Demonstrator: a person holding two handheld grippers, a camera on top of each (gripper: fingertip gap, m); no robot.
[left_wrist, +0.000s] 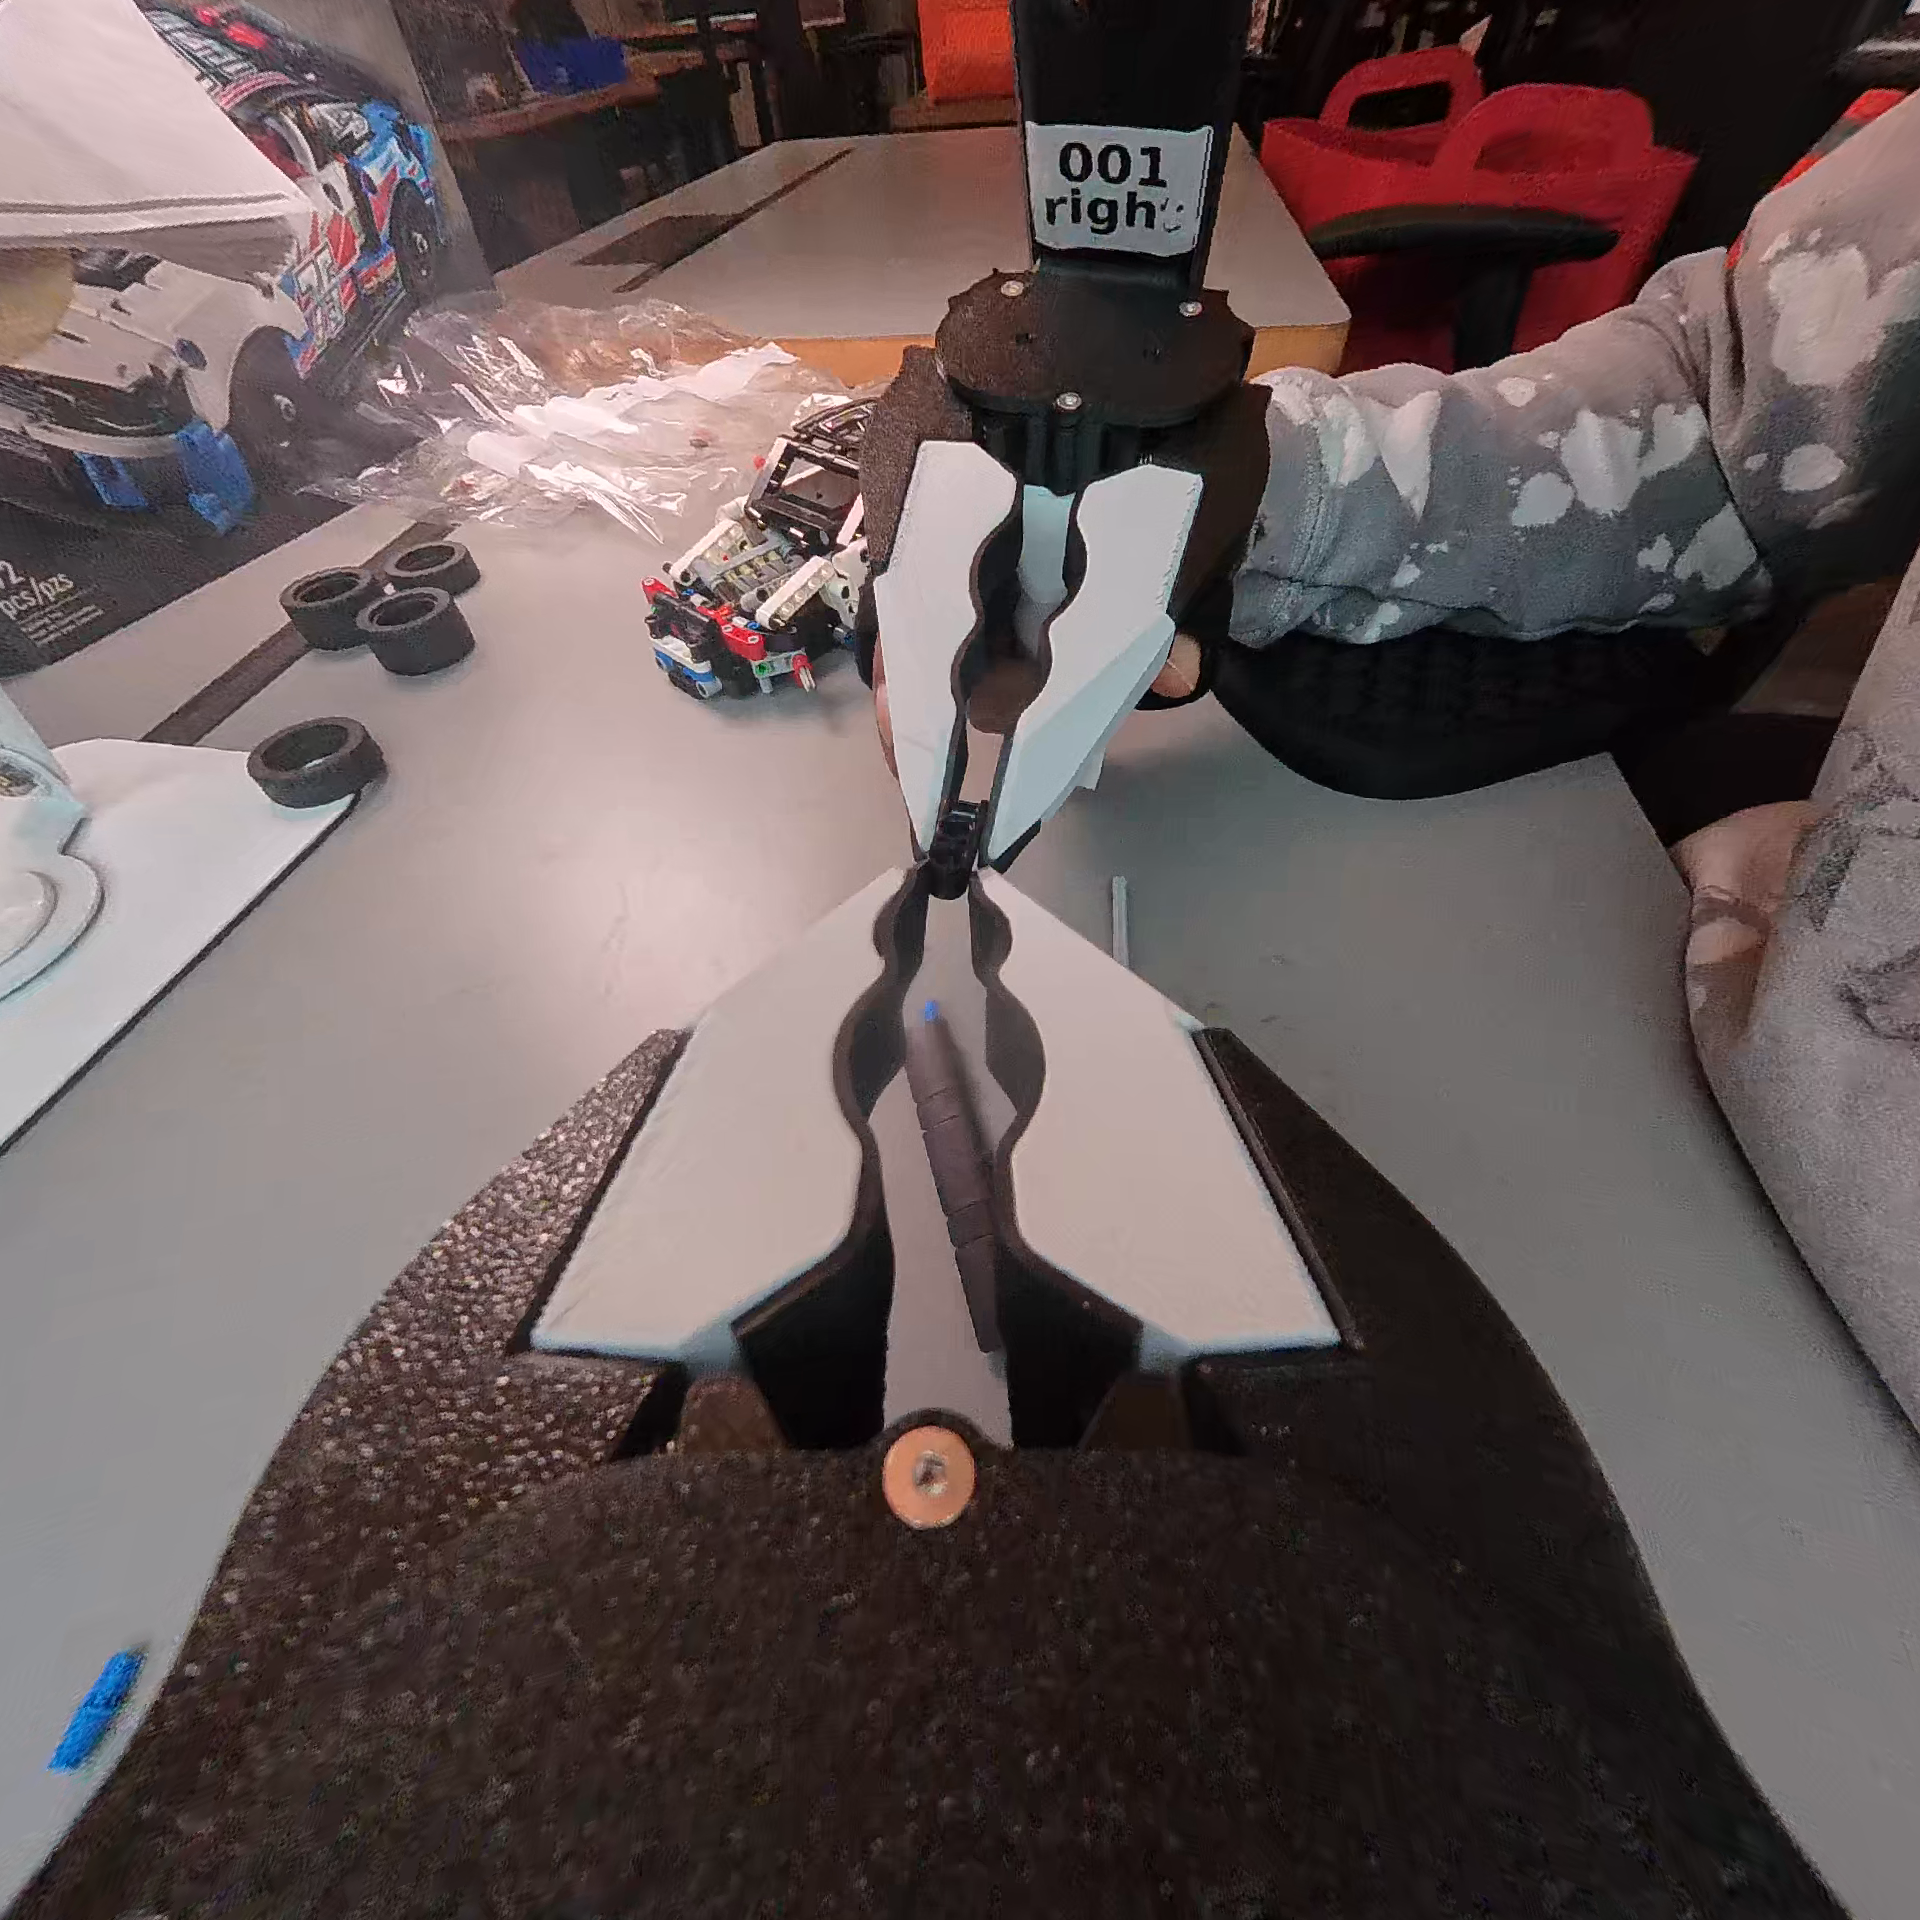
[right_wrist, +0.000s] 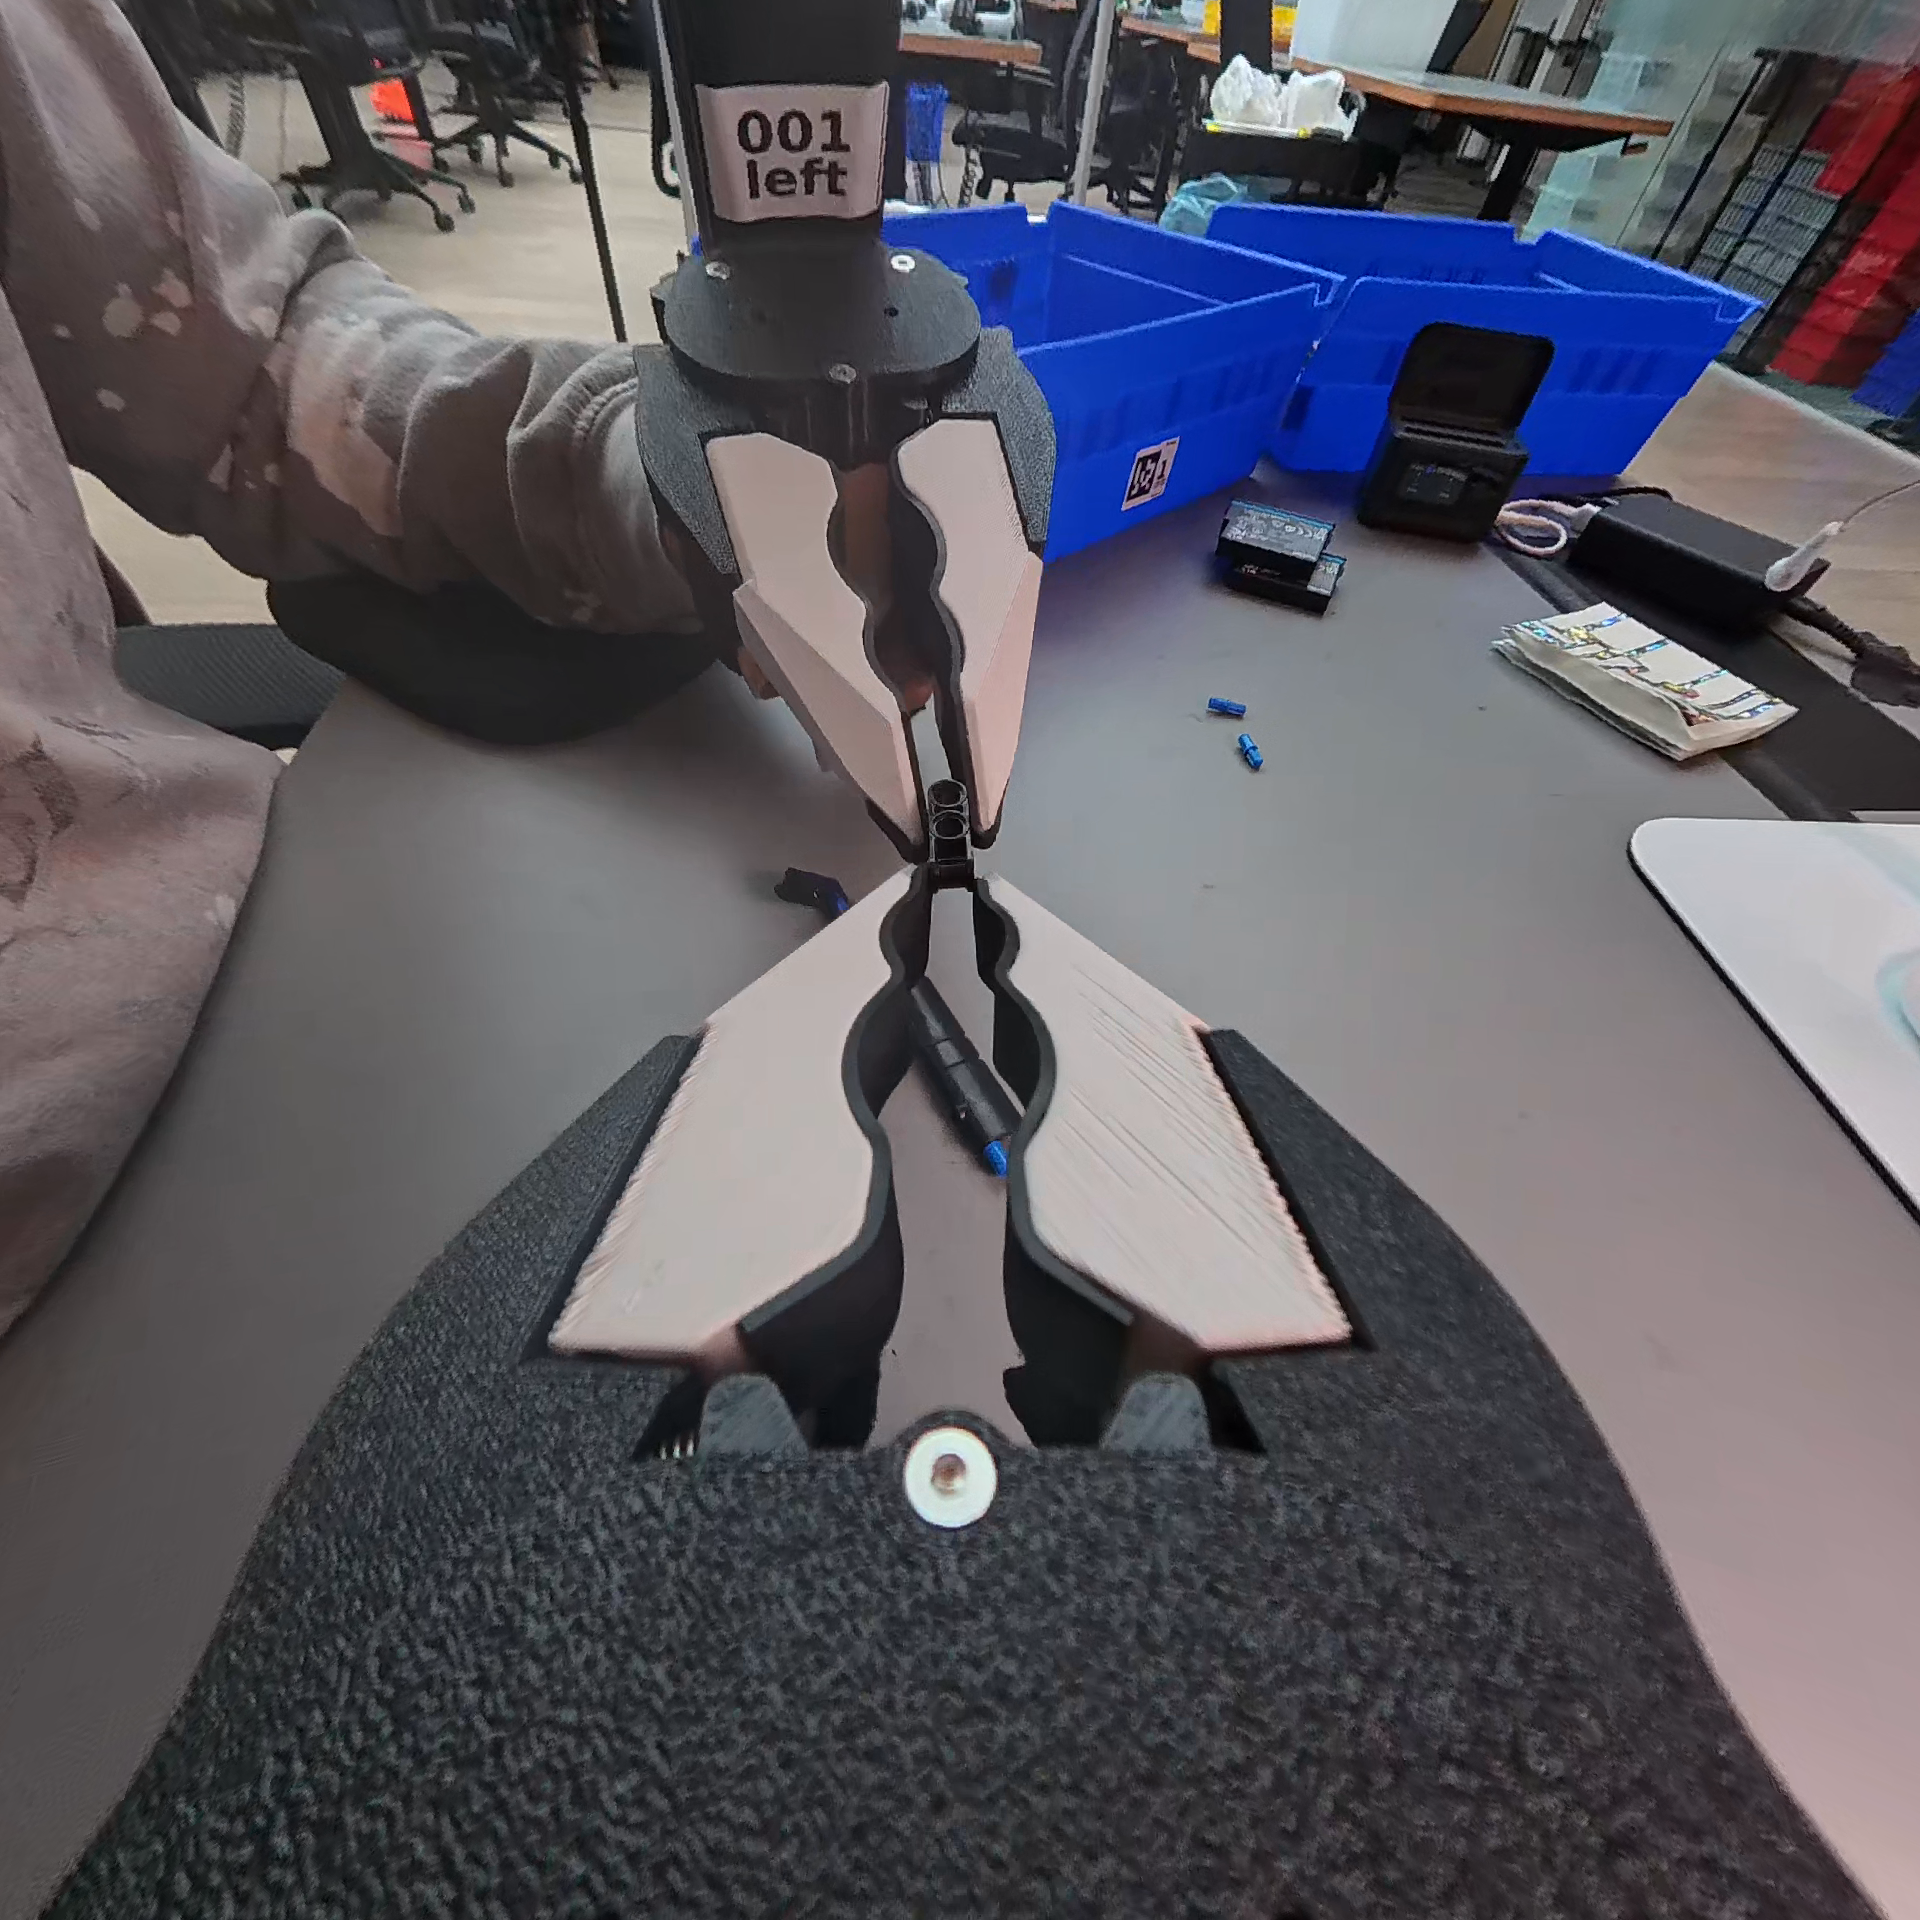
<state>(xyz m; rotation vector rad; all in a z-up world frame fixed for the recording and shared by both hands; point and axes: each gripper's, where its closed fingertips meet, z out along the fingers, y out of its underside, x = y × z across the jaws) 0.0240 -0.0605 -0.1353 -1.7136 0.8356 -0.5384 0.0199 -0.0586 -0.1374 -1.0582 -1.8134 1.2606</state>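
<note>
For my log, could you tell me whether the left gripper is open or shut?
Shut: the left gripper has its fingertips pinched on the small black connector piece, which the right gripper also grips from the opposite side.

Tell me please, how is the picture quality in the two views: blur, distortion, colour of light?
Left wrist view: strong wide-angle bending, cool grey table, the left gripper base soft, the small black piece fairly sharp. Right wrist view: same bending, warmer pinkish tint on the right gripper, streaky blur on its fingers, blue bins sharp.

White, wavy-edged fingers (left_wrist: 727, 1164) are set in textured black gripper bodies (right_wrist: 935, 1662); a grey, pale-blotched sleeve (left_wrist: 1507, 499) is worn.
</note>
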